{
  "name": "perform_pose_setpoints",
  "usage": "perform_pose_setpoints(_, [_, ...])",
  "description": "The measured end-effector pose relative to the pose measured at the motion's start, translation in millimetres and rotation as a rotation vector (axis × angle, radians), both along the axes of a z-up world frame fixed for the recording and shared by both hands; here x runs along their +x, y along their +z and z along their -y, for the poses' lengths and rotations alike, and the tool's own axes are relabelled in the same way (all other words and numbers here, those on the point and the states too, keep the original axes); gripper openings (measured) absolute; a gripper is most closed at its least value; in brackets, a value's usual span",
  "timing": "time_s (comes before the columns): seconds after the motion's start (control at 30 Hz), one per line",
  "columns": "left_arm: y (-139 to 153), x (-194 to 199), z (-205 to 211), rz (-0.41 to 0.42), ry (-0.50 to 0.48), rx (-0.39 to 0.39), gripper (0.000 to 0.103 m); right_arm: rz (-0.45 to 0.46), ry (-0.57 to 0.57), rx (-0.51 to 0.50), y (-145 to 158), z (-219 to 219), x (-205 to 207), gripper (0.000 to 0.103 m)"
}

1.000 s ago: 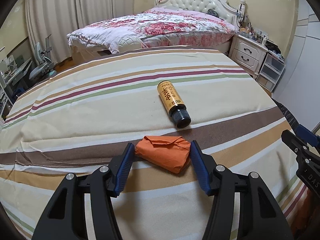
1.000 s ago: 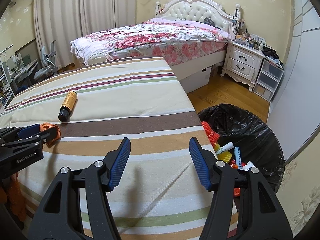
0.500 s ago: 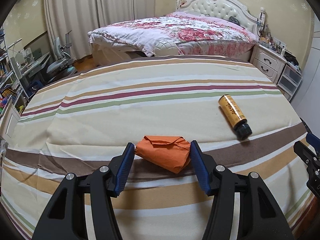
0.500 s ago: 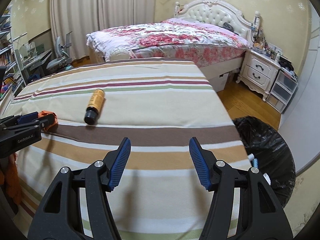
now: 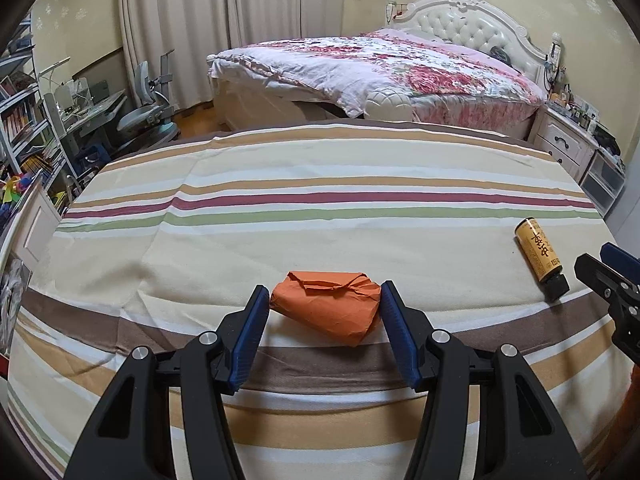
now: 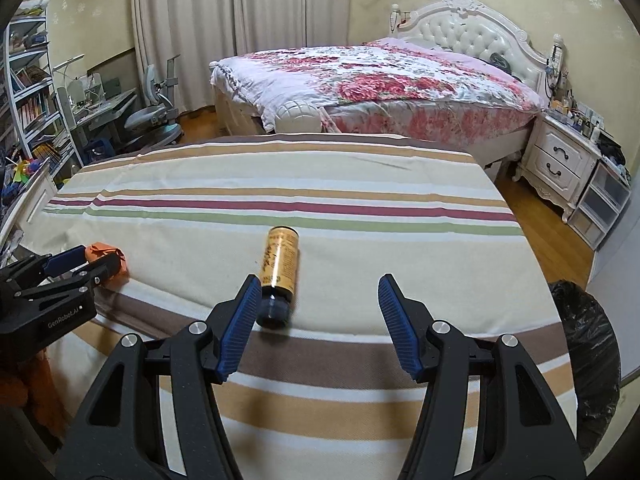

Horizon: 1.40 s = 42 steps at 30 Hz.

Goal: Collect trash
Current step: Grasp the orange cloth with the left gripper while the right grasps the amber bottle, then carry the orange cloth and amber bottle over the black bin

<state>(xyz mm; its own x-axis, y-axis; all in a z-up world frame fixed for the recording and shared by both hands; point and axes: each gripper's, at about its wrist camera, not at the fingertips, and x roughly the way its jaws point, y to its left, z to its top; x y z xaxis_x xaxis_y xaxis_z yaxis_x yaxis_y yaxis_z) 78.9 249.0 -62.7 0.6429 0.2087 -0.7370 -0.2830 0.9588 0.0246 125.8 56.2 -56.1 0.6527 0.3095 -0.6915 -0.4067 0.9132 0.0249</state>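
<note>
My left gripper [image 5: 323,295] is shut on a crumpled orange paper wad [image 5: 328,314], held just above the striped bedsheet [image 5: 320,168]. A yellow-brown bottle with a black cap [image 5: 540,254] lies on its side on the sheet, far right in the left wrist view. In the right wrist view that bottle [image 6: 279,264] lies just ahead of my right gripper [image 6: 316,284], its cap beside the left fingertip. The right gripper is open with nothing between its pads. The left gripper [image 6: 76,266] and the wad [image 6: 105,251] show at the left edge there.
A black trash bag [image 6: 584,344] stands on the floor off the sheet's right edge. Beyond are a floral bed [image 6: 380,80], a white nightstand [image 6: 560,164], and a desk, chair and shelves [image 6: 36,112] on the left.
Both grippers have moved left over the sheet. The bottle slid right in the left view and toward the centre in the right view; the trash bag drifted to the edge. The wad stays held.
</note>
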Motion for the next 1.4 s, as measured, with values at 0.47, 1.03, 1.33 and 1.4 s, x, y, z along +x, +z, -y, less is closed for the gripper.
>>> perform_pose_setpoints(0.47, [-2,-3,-21,0.003,0.038,-0.013,0.056,-0.093,0.014,-0.037,-25,-32,31,0.032])
perform_pose_setpoints(1.03, [3,-13,17,0.022,-0.039,-0.025,0.056,-0.08,0.01,-0.043,-23,-4,0,0.024])
perform_pose_setpoints(1.33, [3,-22,62,0.024,-0.124,-0.043,0.056,-0.065,-0.032,-0.035,-20,37,-36,0.024])
perform_pose_setpoints(1.4, [2,-23,73,0.021,-0.143,-0.044,0.056,-0.054,-0.047,-0.04,-18,46,-43,0.024])
